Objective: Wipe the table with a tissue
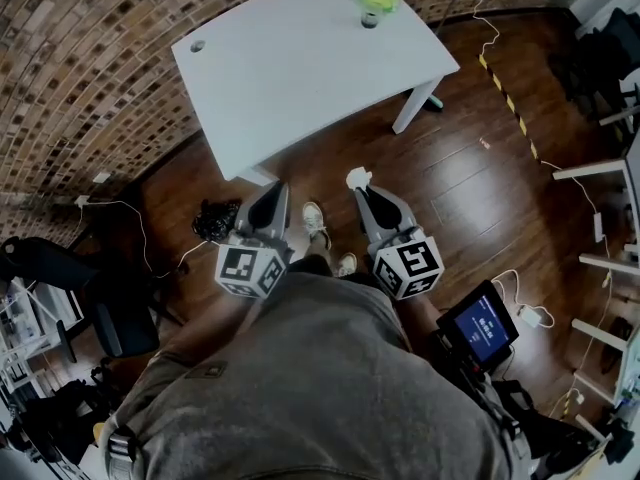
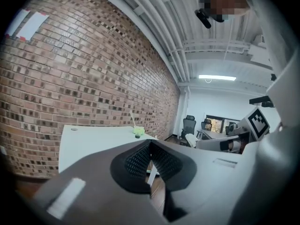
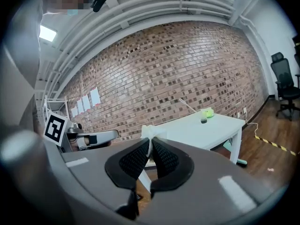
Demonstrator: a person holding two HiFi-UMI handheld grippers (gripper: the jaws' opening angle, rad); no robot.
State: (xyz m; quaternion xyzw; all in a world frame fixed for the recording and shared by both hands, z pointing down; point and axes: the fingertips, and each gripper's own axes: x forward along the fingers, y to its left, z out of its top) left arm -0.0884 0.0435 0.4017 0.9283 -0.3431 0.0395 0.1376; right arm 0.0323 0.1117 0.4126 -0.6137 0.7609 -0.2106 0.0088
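Observation:
A white table [image 1: 300, 68] stands by the brick wall ahead of me, also seen in the left gripper view [image 2: 89, 144] and the right gripper view [image 3: 201, 130]. My right gripper [image 1: 362, 190] is shut on a white tissue [image 1: 357, 177], which sticks out above the jaw tips [image 3: 151, 132]. My left gripper [image 1: 273, 196] is shut with nothing in it [image 2: 150, 144]. Both are held over the wooden floor, short of the table's near edge.
A small green item with a dark cup [image 1: 376, 5] sits at the table's far right corner. A round cable hole [image 1: 197, 45] marks the far left. Cables [image 1: 500, 78] run over the floor at right. An office chair [image 1: 70, 288] stands at left, a small screen [image 1: 483, 325] at right.

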